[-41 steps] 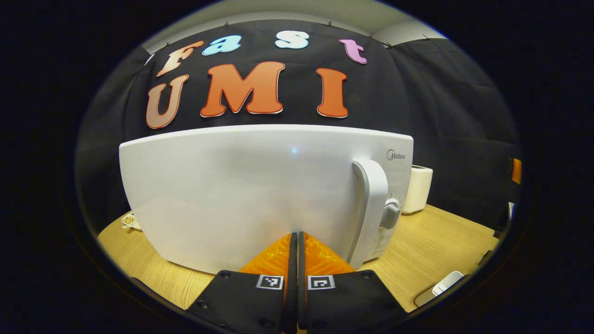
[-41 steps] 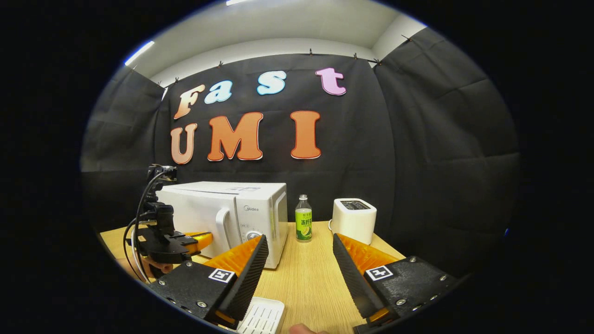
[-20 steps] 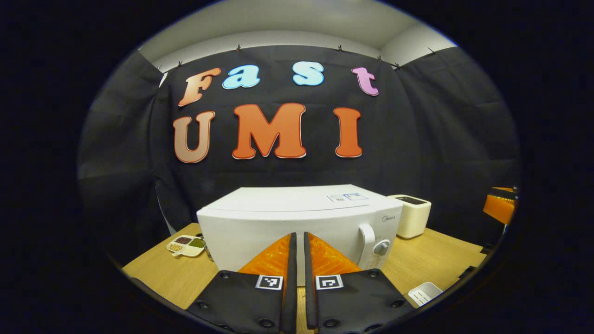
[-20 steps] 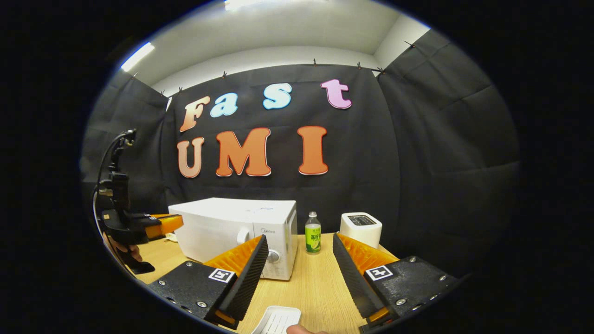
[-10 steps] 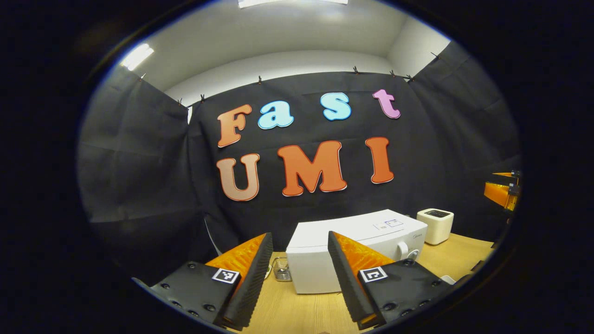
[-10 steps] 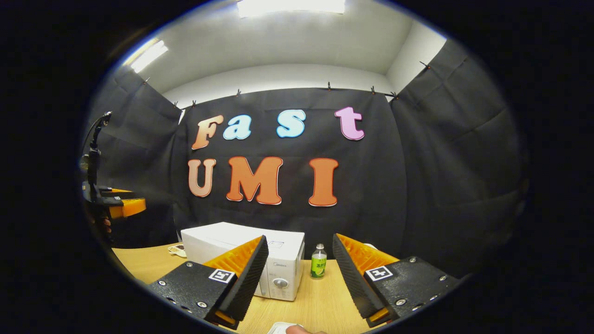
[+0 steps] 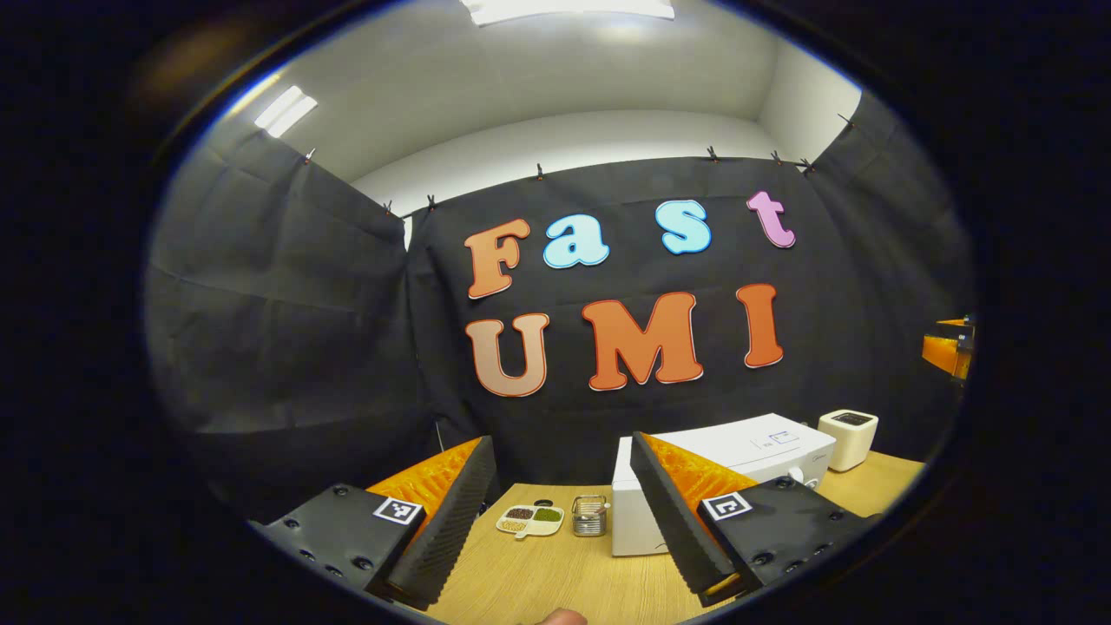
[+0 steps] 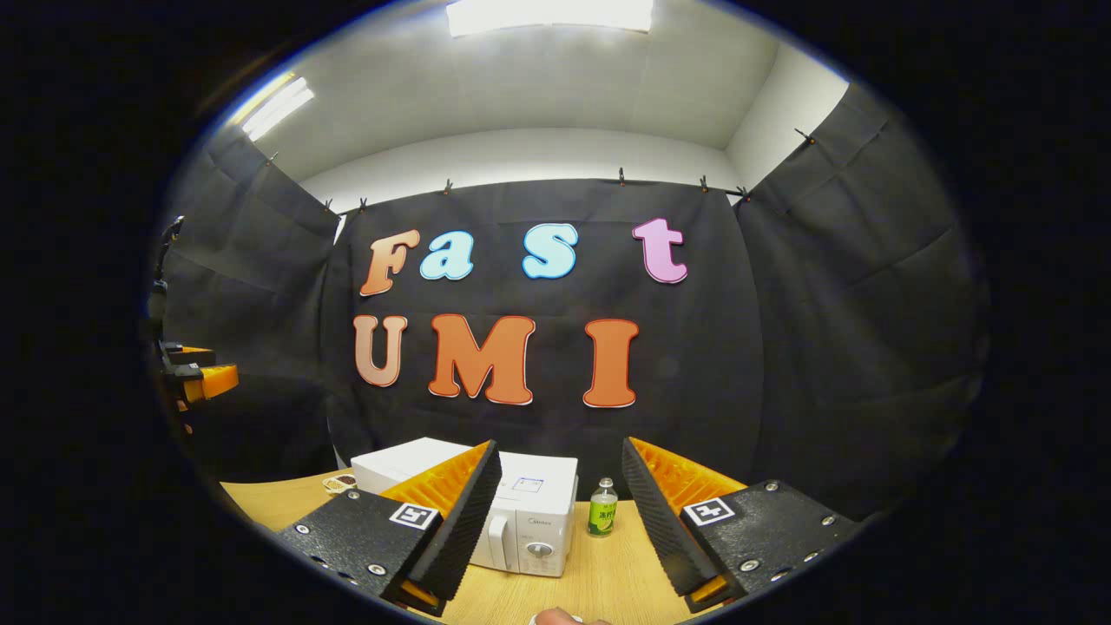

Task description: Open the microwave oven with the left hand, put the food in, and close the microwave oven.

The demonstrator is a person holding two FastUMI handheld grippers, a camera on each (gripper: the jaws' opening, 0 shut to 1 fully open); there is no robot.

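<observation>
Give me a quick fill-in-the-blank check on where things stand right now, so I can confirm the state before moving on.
1. The microwave oven door is ____.
2. The left gripper has its fingers ____, holding nothing.
3. In the right gripper view, the green-labelled bottle stands to the ____ of the microwave oven.
4. Both grippers, including the right gripper, hang above the wooden ____.

Missing words: shut; open; right; table

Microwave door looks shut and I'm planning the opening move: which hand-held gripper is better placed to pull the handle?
Left, marginally. Both are open and raised, far from the microwave. The left hand-held gripper is the task's choice; neither is clearly nearer the handle.
</observation>
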